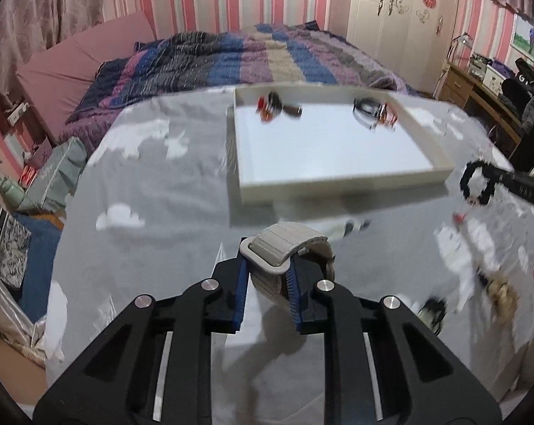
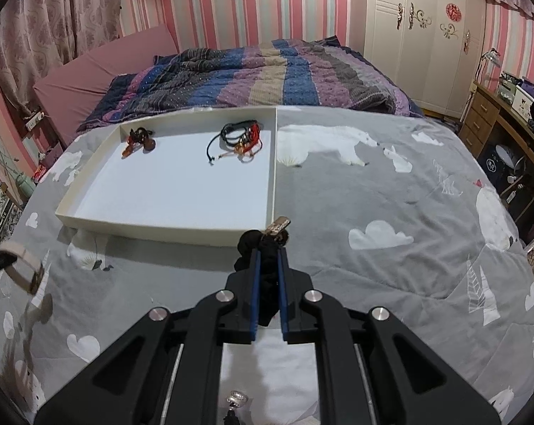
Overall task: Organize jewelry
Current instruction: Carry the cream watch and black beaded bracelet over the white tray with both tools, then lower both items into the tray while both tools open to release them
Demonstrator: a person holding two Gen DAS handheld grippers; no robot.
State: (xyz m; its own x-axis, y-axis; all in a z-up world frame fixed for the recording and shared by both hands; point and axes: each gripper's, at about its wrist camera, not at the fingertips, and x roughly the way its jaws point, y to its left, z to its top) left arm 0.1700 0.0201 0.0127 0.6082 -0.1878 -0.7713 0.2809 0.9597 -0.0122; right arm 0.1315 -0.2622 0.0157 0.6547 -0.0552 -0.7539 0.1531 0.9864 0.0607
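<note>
My left gripper (image 1: 268, 265) is shut on a beige watch band (image 1: 284, 248) and holds it above the grey bedspread, in front of the white tray (image 1: 337, 184). The band also shows at the left edge of the right wrist view (image 2: 22, 269). My right gripper (image 2: 268, 253) is shut on a black beaded bracelet (image 2: 263, 244) with a silver charm, just before the tray's front rim (image 2: 160, 228). The bracelet shows in the left wrist view (image 1: 474, 184). In the tray lie a small brown and red bundle (image 2: 139, 140) and a black and red cord bundle (image 2: 240, 138).
Loose jewelry lies on the bedspread at the right in the left wrist view (image 1: 497, 288), and a silver piece (image 2: 236, 398) lies under my right gripper. A striped quilt (image 2: 267, 74) is behind the tray. A wooden desk (image 2: 507, 131) stands at the right.
</note>
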